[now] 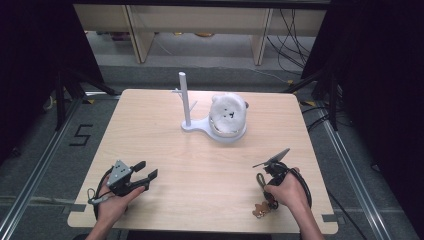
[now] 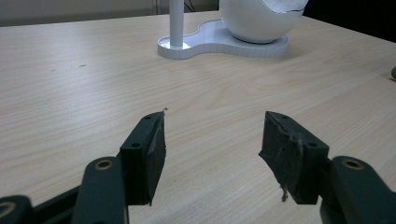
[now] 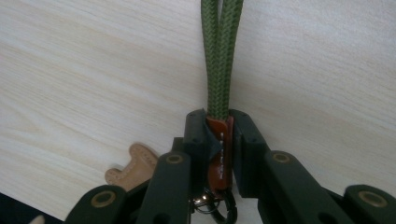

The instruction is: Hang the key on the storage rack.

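While both hands rest low on the surface (image 1: 200,165):
Right hand-held gripper (image 3: 219,135): jaws pressed onto the brown leather tab (image 3: 219,154) of a keychain strap, whose green cord loop (image 3: 220,51) runs out ahead.
Keychain: at the near right edge, with its tan leather charm (image 3: 133,165) lying beside the jaws.
Left hand-held gripper (image 2: 212,149): jaws spread, nothing between, pointing toward the white stand (image 2: 219,39).

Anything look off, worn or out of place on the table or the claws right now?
One thing: the left claw stands open over bare table, and its pads are frayed, with a loose fibre hanging. The right claw is shut squarely on the keychain strap. The white stand is upright.
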`<action>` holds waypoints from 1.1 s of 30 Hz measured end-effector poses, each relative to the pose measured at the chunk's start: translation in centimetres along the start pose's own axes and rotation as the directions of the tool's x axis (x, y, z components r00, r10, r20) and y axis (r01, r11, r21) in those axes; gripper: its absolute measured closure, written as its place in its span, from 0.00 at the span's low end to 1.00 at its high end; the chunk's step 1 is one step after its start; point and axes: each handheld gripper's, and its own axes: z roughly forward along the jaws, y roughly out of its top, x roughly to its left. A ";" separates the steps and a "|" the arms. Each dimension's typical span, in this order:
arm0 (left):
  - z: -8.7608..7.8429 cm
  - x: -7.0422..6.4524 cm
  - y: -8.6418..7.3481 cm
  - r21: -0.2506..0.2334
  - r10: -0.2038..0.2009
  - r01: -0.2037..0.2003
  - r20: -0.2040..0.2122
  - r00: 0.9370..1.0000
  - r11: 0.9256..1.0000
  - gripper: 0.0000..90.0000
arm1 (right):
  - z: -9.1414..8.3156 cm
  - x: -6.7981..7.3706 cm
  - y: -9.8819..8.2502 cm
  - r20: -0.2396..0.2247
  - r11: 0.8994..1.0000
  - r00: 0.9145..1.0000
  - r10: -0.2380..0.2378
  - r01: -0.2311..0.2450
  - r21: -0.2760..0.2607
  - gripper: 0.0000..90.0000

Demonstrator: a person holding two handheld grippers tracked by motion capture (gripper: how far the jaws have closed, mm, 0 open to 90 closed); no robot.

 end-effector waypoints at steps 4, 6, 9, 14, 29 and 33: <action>0.0 -0.1 0.0 0.000 -0.003 0.003 0.002 1.000 1.000 0.44 | -0.4 0.1 0.0 -0.016 0.999 1.000 0.011 -0.012 -0.037 0.88; 0.1 -0.2 0.1 -0.002 -0.003 0.003 0.007 1.000 1.000 0.44 | -1.1 0.2 0.1 -0.030 0.994 1.000 -0.010 0.006 -0.106 0.88; 0.1 -0.4 0.1 -0.001 0.000 0.000 0.016 1.000 1.000 0.44 | -1.7 0.7 0.3 -0.047 0.980 0.999 -0.010 0.001 -0.201 0.88; 0.2 -0.7 0.2 0.001 -0.002 0.002 0.034 0.999 1.000 0.45 | -2.1 1.7 0.9 -0.094 0.927 0.992 -0.083 0.043 -0.373 0.88; 0.0 -1.3 1.6 -0.027 -0.081 0.084 0.097 0.992 0.996 0.46 | -3.5 4.7 2.7 -0.115 0.709 0.955 -0.273 0.119 -0.695 0.88; 0.2 -1.8 2.4 -0.041 -0.113 0.120 0.145 0.983 0.992 0.49 | -3.3 5.7 3.2 -0.109 0.653 0.941 -0.321 0.137 -0.744 0.88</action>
